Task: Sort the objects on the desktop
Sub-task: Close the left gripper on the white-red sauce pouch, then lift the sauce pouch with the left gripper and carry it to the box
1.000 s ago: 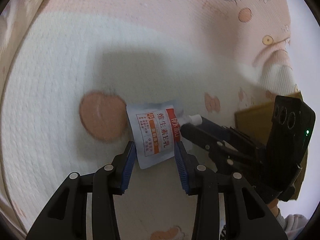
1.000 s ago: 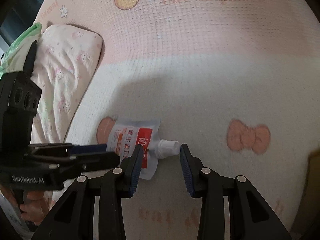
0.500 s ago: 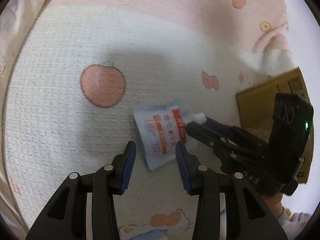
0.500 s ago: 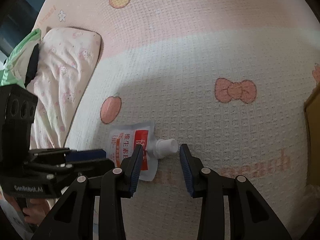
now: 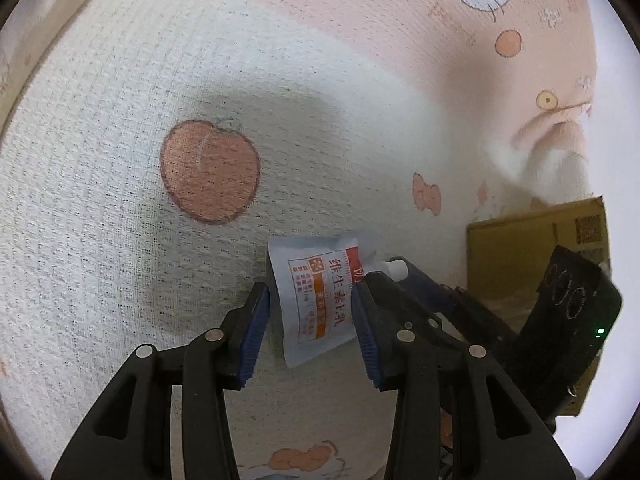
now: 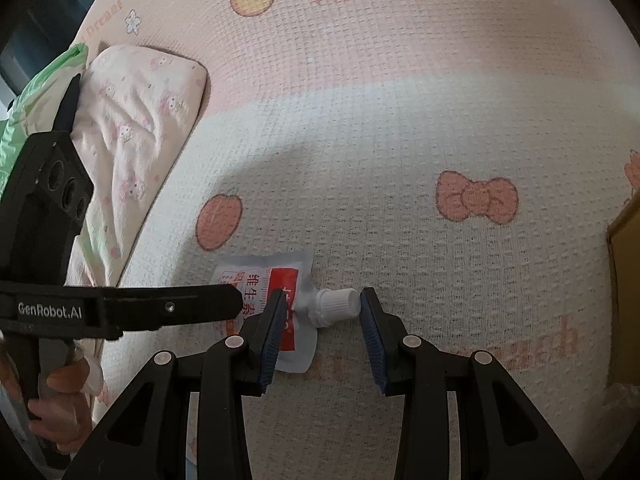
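Pouch (image 5: 318, 304), a small white spouted sachet with red and orange print, lies flat on the bed cover (image 5: 120, 160) and sits between both sets of jaws at once. The left gripper (image 5: 312, 316) has its jaws spread on either side of the pouch body: the blue pad (image 5: 256, 328) on one side stands just beside the pouch edge and the other pad is at or on the opposite printed edge, though whether either presses the pouch cannot be told. The right gripper (image 6: 320, 320) also has its jaws spread, bracketing the white screw cap (image 6: 334, 306); one finger overlaps the red-printed corner of the pouch (image 6: 260, 292), the other stands just beside the cap tip, with contact unclear.

In the right wrist view the left gripper reaches in from the side, its fingertip over the pouch body. Near the pouch on the cover are a printed peach (image 6: 218, 220) and a pink bow (image 6: 476, 198). A pillow (image 6: 140, 120) lies well off to one side, and a cardboard box (image 5: 532, 248) stands beyond the right gripper in the left wrist view.
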Tool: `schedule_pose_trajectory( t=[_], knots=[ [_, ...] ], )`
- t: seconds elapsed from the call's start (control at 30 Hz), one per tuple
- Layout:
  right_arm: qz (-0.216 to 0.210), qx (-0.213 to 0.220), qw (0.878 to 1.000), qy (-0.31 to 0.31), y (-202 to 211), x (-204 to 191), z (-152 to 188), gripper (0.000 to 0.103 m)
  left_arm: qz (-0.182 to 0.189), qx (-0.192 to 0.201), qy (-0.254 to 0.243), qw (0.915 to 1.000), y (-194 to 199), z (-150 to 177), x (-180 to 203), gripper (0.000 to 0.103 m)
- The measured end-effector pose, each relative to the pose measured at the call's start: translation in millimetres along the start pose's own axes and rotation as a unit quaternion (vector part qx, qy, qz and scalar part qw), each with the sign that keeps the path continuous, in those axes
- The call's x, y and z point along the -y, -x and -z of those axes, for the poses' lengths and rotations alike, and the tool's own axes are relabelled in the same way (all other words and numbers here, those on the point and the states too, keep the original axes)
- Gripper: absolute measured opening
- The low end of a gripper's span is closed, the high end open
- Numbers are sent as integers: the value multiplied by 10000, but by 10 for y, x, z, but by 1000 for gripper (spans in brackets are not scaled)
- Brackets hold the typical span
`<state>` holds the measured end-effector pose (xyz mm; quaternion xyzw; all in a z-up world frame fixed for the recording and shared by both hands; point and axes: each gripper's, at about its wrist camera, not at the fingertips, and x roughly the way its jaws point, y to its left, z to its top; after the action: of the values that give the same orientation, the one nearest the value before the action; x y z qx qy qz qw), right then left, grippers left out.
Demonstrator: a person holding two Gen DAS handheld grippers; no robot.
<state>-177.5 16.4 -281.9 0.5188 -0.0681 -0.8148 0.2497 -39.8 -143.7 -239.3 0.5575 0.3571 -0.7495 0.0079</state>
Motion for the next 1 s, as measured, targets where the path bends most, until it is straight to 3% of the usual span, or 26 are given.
schedule_pose_trajectory(
  t=[0.27,0.6,0.77,1.0],
  knots=[
    [259,28,9990,352,101,-137,12,35,-281,205,-501,9981,143,108,229,45],
    [571,280,9956,693,535,-282,-62,35,169,454,-418,9979,434,126,381,45],
    [726,260,9940,777,797,-336,-116,35,122,657,-847,9942,638,150,687,45],
    [970,864,9884,782,1404,-366,-223,35,186,1118,-1390,9838,981,190,1195,45]
  ],
)
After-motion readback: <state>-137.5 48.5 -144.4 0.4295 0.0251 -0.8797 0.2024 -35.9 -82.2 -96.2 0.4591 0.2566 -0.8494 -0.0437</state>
